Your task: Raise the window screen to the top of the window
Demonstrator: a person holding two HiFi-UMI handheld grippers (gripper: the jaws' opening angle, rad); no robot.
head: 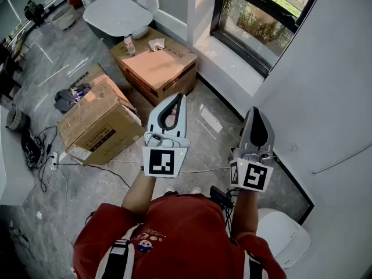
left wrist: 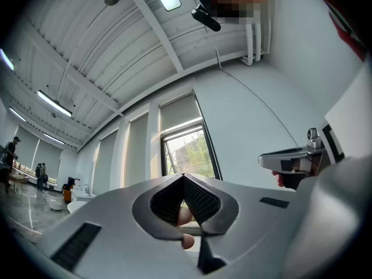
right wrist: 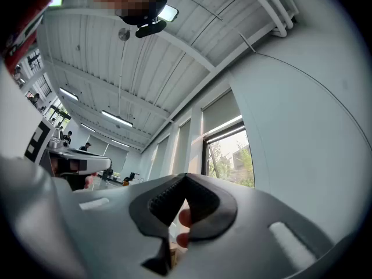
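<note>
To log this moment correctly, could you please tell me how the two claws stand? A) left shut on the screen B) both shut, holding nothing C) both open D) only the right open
B: the left claw and the right claw each show tips pressed together with nothing between them.

window (head: 264, 19): front right | box (head: 156, 67): left of window | bathtub (head: 118, 13): behind box
</note>
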